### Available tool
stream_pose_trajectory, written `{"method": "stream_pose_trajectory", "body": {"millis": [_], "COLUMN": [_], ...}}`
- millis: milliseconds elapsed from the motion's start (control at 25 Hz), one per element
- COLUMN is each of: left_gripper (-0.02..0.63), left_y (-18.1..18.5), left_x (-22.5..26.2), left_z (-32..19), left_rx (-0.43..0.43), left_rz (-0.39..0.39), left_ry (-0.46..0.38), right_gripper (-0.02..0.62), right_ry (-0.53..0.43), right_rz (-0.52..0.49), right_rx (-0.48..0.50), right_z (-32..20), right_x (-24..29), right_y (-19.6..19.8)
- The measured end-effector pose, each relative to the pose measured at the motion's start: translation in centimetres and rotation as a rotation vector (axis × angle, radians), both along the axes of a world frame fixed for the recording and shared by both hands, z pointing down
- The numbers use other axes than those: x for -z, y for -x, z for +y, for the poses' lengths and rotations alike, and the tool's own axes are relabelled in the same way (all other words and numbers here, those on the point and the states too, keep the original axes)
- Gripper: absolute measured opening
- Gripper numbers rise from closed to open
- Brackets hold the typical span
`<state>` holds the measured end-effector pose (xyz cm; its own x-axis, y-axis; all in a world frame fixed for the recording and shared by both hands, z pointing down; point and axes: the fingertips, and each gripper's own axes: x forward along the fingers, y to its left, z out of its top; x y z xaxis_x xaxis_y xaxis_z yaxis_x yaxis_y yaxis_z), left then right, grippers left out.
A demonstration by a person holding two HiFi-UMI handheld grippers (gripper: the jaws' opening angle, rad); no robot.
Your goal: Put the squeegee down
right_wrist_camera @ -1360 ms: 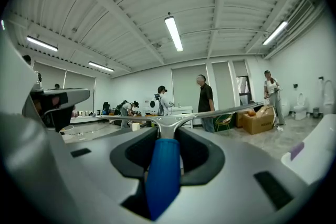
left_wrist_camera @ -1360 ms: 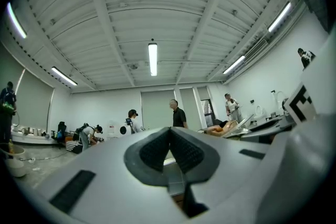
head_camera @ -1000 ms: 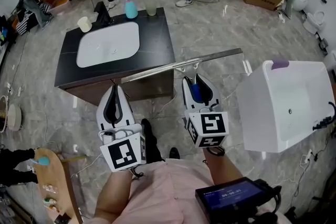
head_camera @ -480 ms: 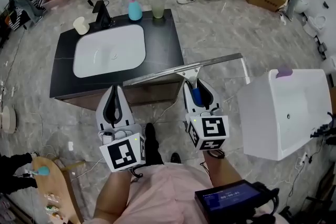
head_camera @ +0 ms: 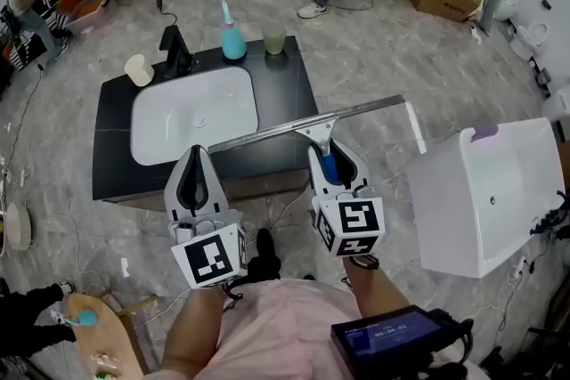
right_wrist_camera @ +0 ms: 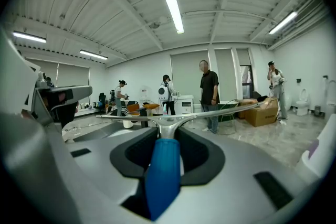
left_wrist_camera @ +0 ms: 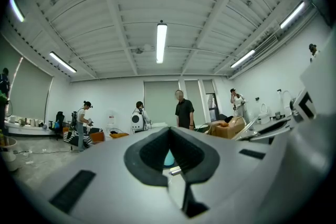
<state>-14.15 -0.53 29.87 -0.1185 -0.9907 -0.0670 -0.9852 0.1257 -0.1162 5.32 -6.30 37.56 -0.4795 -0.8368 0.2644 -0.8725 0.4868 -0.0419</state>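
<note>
R gripper (head_camera: 328, 147) clamps squeegee (head_camera: 374, 108) by blue handle (head_camera: 330, 165), the best hold. Prob light and stiff, but the long blade levers. L gripper (head_camera: 196, 154), to its left: jaws together, empty.

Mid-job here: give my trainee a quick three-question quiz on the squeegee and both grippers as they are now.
1. Which gripper holds the squeegee?
2. True or false: the left gripper holds nothing.
3. The squeegee's handle is: A red, B blue, C black?
Key: 1 the right gripper; 2 true; 3 B.
</note>
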Motion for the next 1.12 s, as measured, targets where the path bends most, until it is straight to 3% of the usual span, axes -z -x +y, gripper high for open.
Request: {"method": "stream_pose_trajectory", "body": {"millis": [680, 1120], "left_gripper": [0.009, 0.009], "left_y": [5.6, 5.1], "left_x": [2.6, 1.0], "left_z": [-7.2, -8.9], "left_rx": [-0.082, -0.117], "left_rz": [-0.02, 0.006], "left_ry": [-0.081, -0.046], "right_gripper": [0.124, 0.124], "right_ry": [-0.088, -0.056], "right_rz": [-0.024, 0.005], "right_rx": [-0.077, -0.099], "right_z": [-6.5, -7.2], "right_x": [3.7, 2.5], "right_y": [5.3, 4.8]}}
